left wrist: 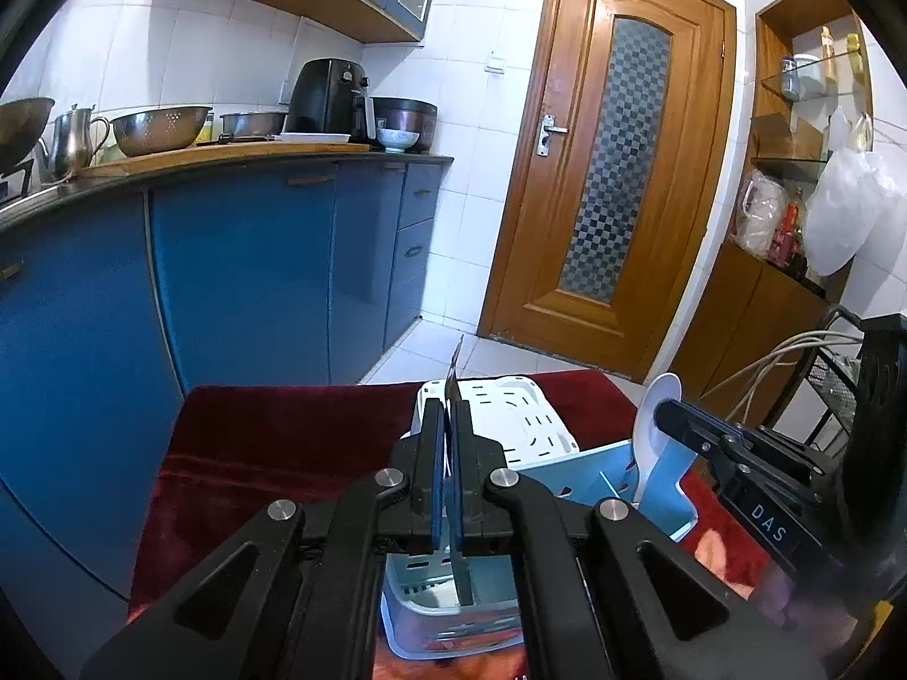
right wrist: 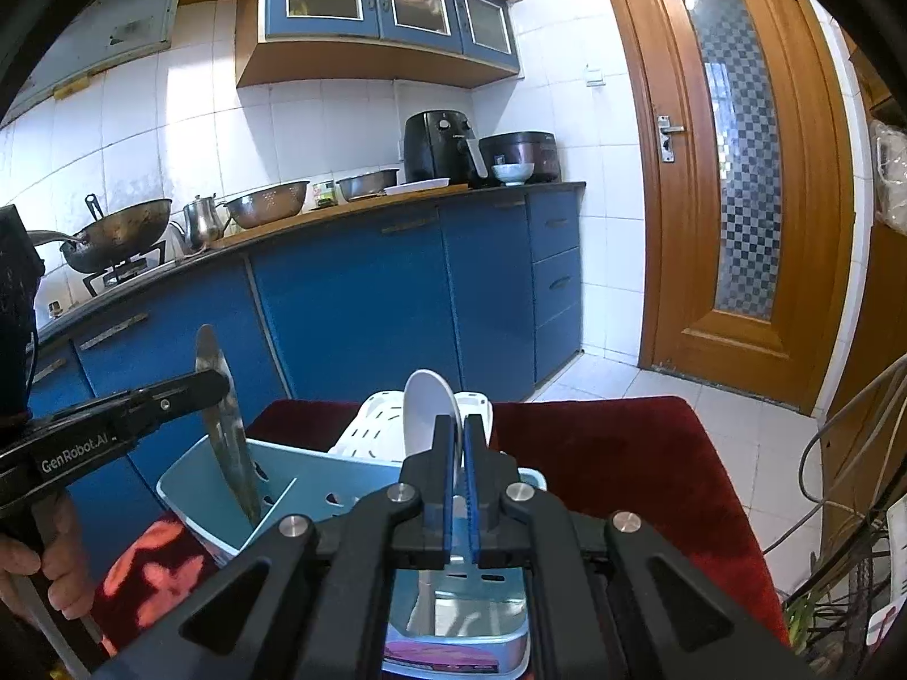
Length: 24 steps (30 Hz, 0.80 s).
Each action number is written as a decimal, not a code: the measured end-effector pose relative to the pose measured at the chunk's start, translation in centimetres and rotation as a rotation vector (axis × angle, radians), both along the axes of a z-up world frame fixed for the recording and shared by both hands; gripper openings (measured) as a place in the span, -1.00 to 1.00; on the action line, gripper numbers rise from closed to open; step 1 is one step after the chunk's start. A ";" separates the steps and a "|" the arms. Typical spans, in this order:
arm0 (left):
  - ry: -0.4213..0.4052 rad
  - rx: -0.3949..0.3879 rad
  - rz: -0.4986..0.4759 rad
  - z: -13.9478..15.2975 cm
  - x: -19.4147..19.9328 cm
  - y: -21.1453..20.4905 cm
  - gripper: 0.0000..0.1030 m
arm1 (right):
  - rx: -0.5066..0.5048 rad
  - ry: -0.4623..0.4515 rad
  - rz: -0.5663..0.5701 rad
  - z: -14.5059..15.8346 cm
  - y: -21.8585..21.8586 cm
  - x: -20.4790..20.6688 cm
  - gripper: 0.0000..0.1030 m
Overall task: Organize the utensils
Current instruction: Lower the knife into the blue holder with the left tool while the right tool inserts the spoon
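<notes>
A light blue utensil holder point(left wrist: 584, 467) point(right wrist: 317, 470) stands on a dark red cloth point(left wrist: 283, 442) with a white slotted basket point(left wrist: 521, 419) point(right wrist: 368, 419) just behind it. My left gripper point(left wrist: 450, 413) point(right wrist: 221, 382) is shut on a flat metal knife point(left wrist: 463, 566) point(right wrist: 227, 430), which stands upright with its lower end down inside the holder's left compartment. My right gripper point(right wrist: 460, 425) point(left wrist: 669, 413) is shut on a white spoon point(right wrist: 428, 408) point(left wrist: 655, 425), bowl end up, with its handle reaching down into the holder's right side.
Blue kitchen cabinets point(left wrist: 244, 283) run along the left, past the table's edge. A wooden door point(left wrist: 612, 170) stands beyond the tiled floor. Loose cables point(right wrist: 850, 453) and a black wire rack point(left wrist: 833, 385) crowd the right. A person's hand point(right wrist: 51, 566) grips the left tool.
</notes>
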<state>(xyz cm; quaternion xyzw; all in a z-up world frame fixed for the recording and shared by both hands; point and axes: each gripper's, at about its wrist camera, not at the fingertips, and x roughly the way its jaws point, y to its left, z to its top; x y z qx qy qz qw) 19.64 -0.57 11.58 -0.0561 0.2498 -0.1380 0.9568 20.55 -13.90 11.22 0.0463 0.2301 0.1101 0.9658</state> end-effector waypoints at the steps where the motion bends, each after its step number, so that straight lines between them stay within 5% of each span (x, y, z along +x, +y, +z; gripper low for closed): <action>1: 0.002 0.003 0.000 0.1 0.0 0.0 -1.00 | 0.003 0.003 0.000 0.0 0.0 0.0 -0.84; 4: 0.013 0.013 -0.006 0.2 -0.1 -0.1 -0.92 | 0.020 0.009 0.008 0.0 -0.2 -0.1 -0.57; 7: 0.027 0.010 -0.010 0.4 -0.2 -0.1 -0.53 | 0.032 0.005 0.010 0.4 -0.3 -0.4 -0.50; 24: 0.027 0.015 -0.036 2.3 -3.3 0.5 -0.50 | 0.143 0.034 0.006 3.1 -2.6 -4.2 -0.46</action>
